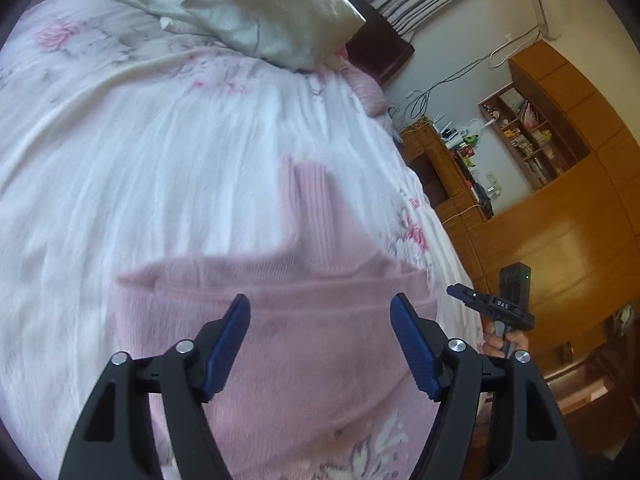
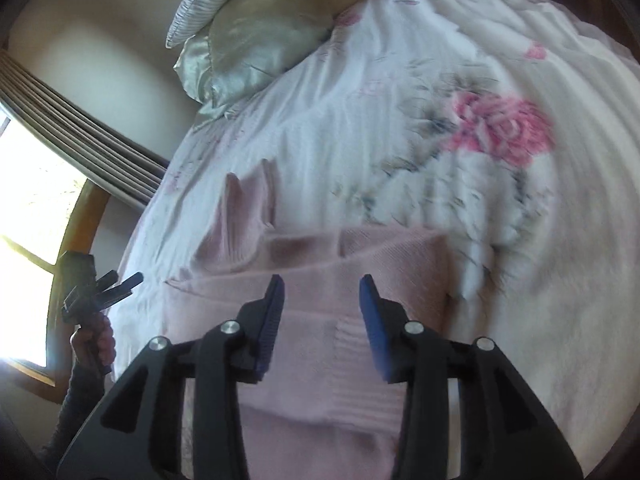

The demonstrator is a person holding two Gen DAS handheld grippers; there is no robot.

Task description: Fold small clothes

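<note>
A pale pink knitted garment lies flat on the white floral bedspread, with one narrow part stretching away up the bed. My left gripper hovers over it, open, with nothing between its blue pads. In the right wrist view the same pink garment lies below my right gripper, also open and empty. The right gripper shows at the bed's right side in the left view, held by a hand. The left gripper shows at the left in the right view.
Silvery satin pillows lie at the head of the bed, with a pink cushion beside them. Wooden cabinets and shelves stand close along the bed's right side. A curtained window is on the other side.
</note>
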